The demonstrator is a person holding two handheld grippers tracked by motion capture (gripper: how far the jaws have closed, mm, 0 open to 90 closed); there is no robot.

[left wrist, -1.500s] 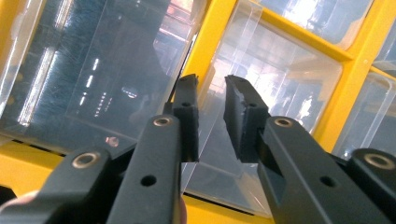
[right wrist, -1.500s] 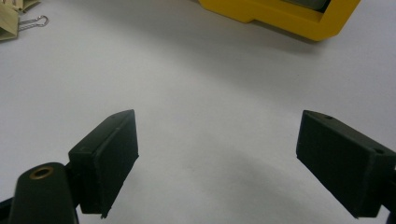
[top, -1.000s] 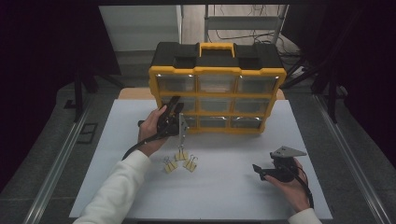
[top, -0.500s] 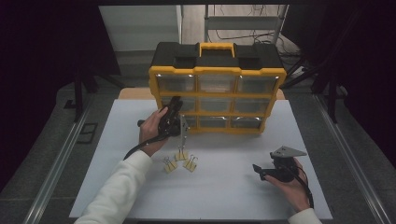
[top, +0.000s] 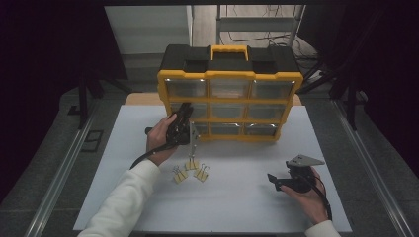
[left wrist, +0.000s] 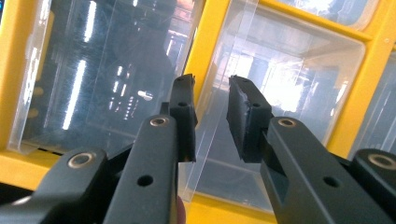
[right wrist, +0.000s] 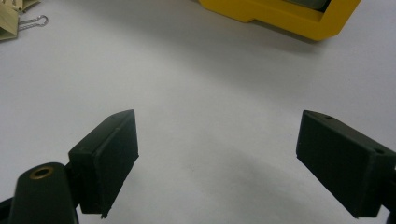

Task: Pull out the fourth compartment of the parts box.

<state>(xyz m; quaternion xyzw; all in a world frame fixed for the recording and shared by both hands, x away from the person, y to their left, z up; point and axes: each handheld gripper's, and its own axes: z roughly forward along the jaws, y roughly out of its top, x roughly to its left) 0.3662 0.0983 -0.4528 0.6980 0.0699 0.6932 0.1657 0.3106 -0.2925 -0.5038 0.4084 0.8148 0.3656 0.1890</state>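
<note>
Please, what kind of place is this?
Probably a lab recording bench: a white mat bears a yellow drawer organizer and binder clips; dark surroundings and cables lie behind.

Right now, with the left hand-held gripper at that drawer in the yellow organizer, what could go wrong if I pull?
1. The left hand-held gripper has just been closing around a clear drawer's thin pull tab, but a gap remains; pulling now may slip off.
2. The organizer stands upright and unbraced; the right hand-held gripper sits open over the white mat, so a hard pull might drag or tip it.
3. Binder clips lie below the drawer and may get knocked.
</note>
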